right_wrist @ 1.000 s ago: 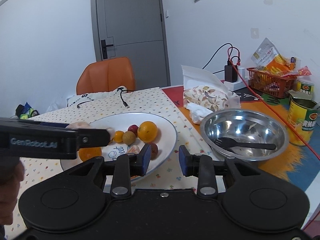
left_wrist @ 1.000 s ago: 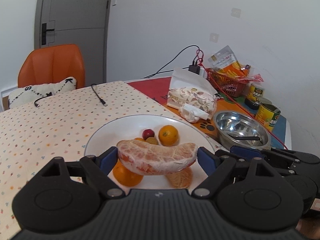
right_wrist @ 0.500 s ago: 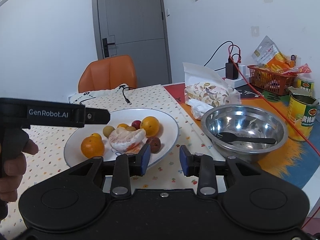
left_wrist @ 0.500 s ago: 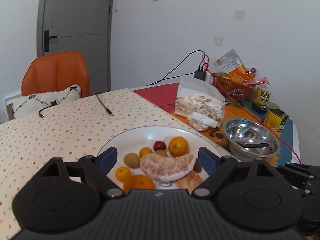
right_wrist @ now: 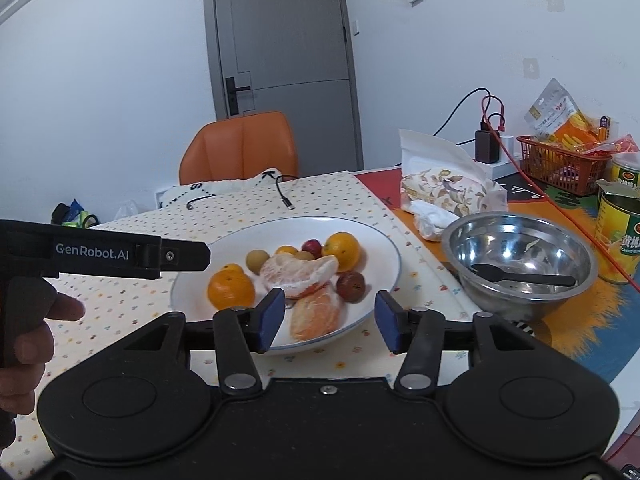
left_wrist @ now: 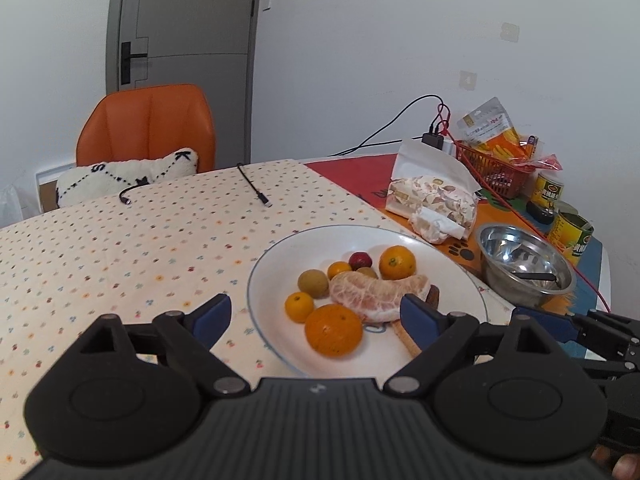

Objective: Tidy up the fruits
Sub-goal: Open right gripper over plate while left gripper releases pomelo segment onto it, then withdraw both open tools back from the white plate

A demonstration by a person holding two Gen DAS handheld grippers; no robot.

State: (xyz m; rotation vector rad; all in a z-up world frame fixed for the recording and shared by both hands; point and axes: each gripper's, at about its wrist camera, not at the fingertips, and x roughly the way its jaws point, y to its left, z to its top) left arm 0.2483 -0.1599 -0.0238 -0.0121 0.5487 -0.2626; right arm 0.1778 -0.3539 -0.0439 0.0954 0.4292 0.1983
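While both grippers hung above the near edge of the tabletop (left_wrist: 120, 240), the white plate (left_wrist: 280, 264) held all the fruit. A peeled pomelo segment (left_wrist: 372, 292) lay across its middle, resting against a large orange (left_wrist: 334, 330) at the near side and a round orange (left_wrist: 397, 262) at the far side. Around it sat a small mandarin (left_wrist: 299, 306), a second small mandarin (left_wrist: 339, 270), a brownish-green round fruit (left_wrist: 312, 282) and a small red fruit (left_wrist: 360, 259). In the right wrist view a dark red-brown fruit (right_wrist: 351, 286) lay on the plate's right side, and a peeled orange piece (right_wrist: 316, 314) lay at the near rim, just under the pomelo.

To the right of the plate stood a steel bowl (right_wrist: 520, 232), holding only a black spoon (right_wrist: 520, 278). Behind it were a red basket (right_wrist: 560, 164) of snack packets and opened yellow cans (right_wrist: 618, 240), whose contents could not be made out.

The left gripper (left_wrist: 316, 316) had its blue-padded fingers (left_wrist: 210, 316) spread wide, holding nothing; the right-hand pad stood in front of the pomelo's end, and contact could not be told. The right gripper (right_wrist: 330, 320) had its fingers (right_wrist: 270, 314) parted moderately, empty, over the plate's near rim. A person's hand (right_wrist: 28, 336) gripped the left tool's handle.
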